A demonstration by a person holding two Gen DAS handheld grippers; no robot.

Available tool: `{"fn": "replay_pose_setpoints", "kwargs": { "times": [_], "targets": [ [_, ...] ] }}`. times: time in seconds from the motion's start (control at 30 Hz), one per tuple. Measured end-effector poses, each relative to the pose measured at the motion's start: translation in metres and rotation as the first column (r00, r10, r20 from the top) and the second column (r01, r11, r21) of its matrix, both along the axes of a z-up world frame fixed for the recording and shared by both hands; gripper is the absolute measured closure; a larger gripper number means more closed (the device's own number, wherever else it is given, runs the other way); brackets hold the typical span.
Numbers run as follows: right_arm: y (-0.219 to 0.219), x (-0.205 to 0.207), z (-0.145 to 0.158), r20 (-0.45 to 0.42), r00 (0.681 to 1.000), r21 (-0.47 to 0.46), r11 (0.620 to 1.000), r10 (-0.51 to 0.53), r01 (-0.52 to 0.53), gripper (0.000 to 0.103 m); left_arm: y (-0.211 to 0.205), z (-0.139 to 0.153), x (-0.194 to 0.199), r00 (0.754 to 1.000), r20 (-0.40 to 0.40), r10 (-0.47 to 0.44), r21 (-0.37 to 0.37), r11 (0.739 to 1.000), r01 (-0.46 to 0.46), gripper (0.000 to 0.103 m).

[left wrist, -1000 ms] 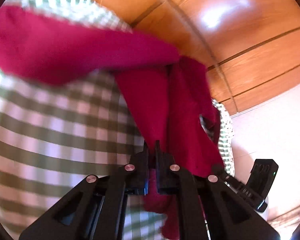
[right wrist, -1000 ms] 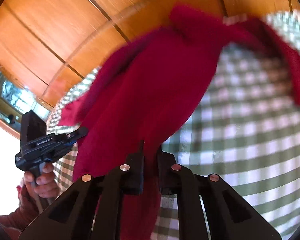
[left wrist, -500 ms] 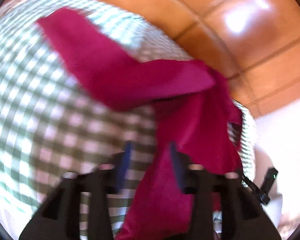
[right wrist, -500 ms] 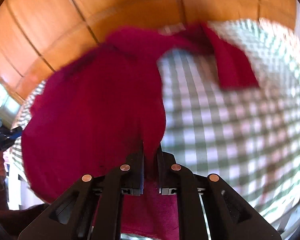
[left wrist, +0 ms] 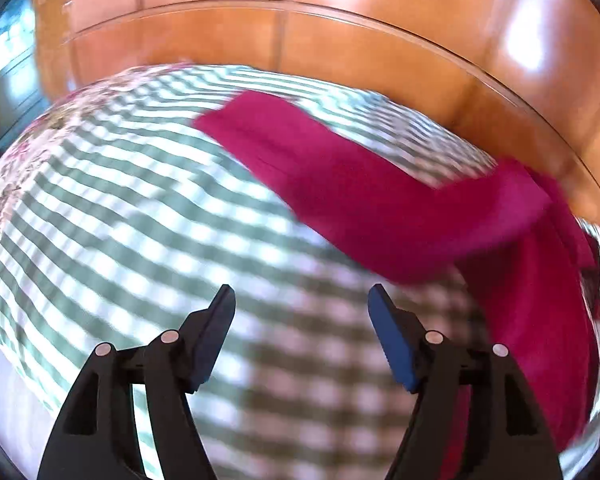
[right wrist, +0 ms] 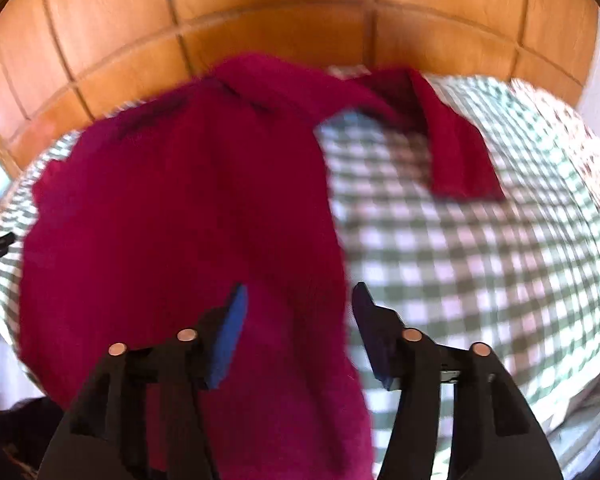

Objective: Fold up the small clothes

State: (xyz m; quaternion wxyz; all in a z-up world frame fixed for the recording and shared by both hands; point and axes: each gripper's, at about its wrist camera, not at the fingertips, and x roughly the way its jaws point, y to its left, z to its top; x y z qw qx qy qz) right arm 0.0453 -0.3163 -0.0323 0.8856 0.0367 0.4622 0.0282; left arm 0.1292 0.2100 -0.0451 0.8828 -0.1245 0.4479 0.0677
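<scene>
A crimson long-sleeved garment (right wrist: 180, 216) lies on the green-and-white checked cloth (right wrist: 480, 264) of the table. In the right wrist view its body fills the left half and one sleeve (right wrist: 456, 148) points right at the back. My right gripper (right wrist: 298, 300) is open over the garment's lower right edge, holding nothing. In the left wrist view the garment (left wrist: 380, 196) lies to the right, a sleeve stretching to the upper left. My left gripper (left wrist: 302, 300) is open and empty above the checked cloth (left wrist: 140, 220), left of the garment.
Orange-brown wooden panelling (left wrist: 340, 40) runs behind the table and shows in the right wrist view too (right wrist: 260, 20). The cloth's floral border (left wrist: 4, 200) marks the table's left edge. The views are motion-blurred.
Both grippers held the garment up a second ago. The left one let go first, then the right. The garment dropped flat onto the cloth and both grippers drew back.
</scene>
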Motion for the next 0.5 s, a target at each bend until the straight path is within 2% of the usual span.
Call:
{"fn": "replay_pose_setpoints", "kwargs": {
  "times": [0.13,0.17,0.2,0.27,0.3,0.4,0.43,0.47,0.5],
  "targets": [
    [0.036,0.017,-0.001,0.002,0.996,0.027,0.996,0.089,-0.089,0.048,0.042,0.0,0.038,0.994,0.006,0.11,0.005,0.994,-0.111,0.031],
    [0.046,0.024,-0.004,-0.003,0.994,0.042,0.993,0.112,-0.112,0.048,0.05,0.001,0.054,0.99,0.009,0.142,0.025,0.99,-0.142,0.027],
    [0.056,0.029,-0.007,-0.008,0.991,0.057,0.99,0.133,-0.133,0.048,0.054,0.0,0.066,0.988,0.011,0.155,0.041,0.987,-0.155,0.021],
    [0.076,0.036,-0.009,-0.013,0.982,0.085,0.979,0.187,-0.185,0.048,0.055,0.0,0.094,0.988,0.002,0.157,0.076,0.985,-0.157,0.018],
    [0.085,0.04,-0.01,-0.016,0.977,0.103,0.972,0.214,-0.211,0.048,0.059,-0.002,0.111,0.986,-0.011,0.169,0.113,0.979,-0.167,0.018],
    [0.121,0.048,-0.013,-0.022,0.951,0.13,0.944,0.308,-0.303,0.048,0.068,-0.01,0.138,0.984,-0.048,0.171,0.12,0.979,-0.164,0.019],
    [0.13,0.052,-0.012,-0.022,0.942,0.131,0.935,0.334,-0.328,0.048,0.07,-0.014,0.146,0.983,-0.06,0.173,0.115,0.979,-0.166,0.024],
    [0.141,0.058,-0.012,-0.022,0.933,0.131,0.926,0.36,-0.354,0.048,0.069,-0.017,0.153,0.985,-0.066,0.158,0.094,0.984,-0.152,0.056],
    [0.148,0.064,-0.013,-0.022,0.927,0.129,0.921,0.374,-0.368,0.048,0.07,-0.022,0.16,0.988,-0.09,0.122,0.048,0.992,-0.118,0.095]
  ]
}}
